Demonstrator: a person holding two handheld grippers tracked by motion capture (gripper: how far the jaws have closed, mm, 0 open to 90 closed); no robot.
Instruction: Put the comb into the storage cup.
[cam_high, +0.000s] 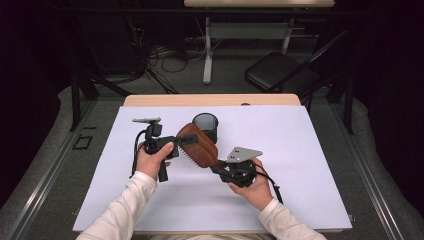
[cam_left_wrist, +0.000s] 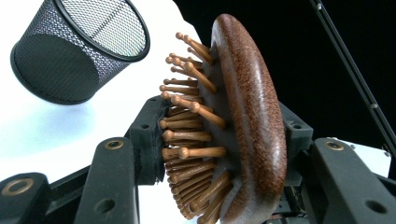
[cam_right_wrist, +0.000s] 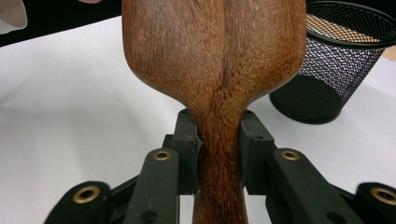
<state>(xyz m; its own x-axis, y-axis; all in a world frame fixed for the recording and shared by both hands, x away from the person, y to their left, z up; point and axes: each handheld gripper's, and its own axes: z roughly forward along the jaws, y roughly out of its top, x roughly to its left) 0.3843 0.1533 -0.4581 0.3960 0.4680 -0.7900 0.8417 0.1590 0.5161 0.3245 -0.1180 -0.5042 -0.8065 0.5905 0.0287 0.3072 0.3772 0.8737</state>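
Observation:
A brown wooden paddle hairbrush (cam_high: 199, 145) hangs above the white mat, held between both grippers. My left gripper (cam_high: 189, 140) is shut on its head: in the left gripper view one pad presses the wooden pins (cam_left_wrist: 187, 135) and the other the rounded back (cam_left_wrist: 254, 121). My right gripper (cam_high: 220, 168) is shut on the handle, and the right gripper view shows its pads on either side of the narrow neck (cam_right_wrist: 218, 140). A black mesh cup (cam_high: 206, 126) stands upright on the mat just behind the brush head.
The white mat (cam_high: 300, 165) covers most of the wooden table, with free room to the right and in front. The mesh cup (cam_left_wrist: 74, 51) (cam_right_wrist: 336, 60) is close to the brush. A folding chair (cam_high: 280, 72) and a desk leg (cam_high: 207, 50) stand beyond the table.

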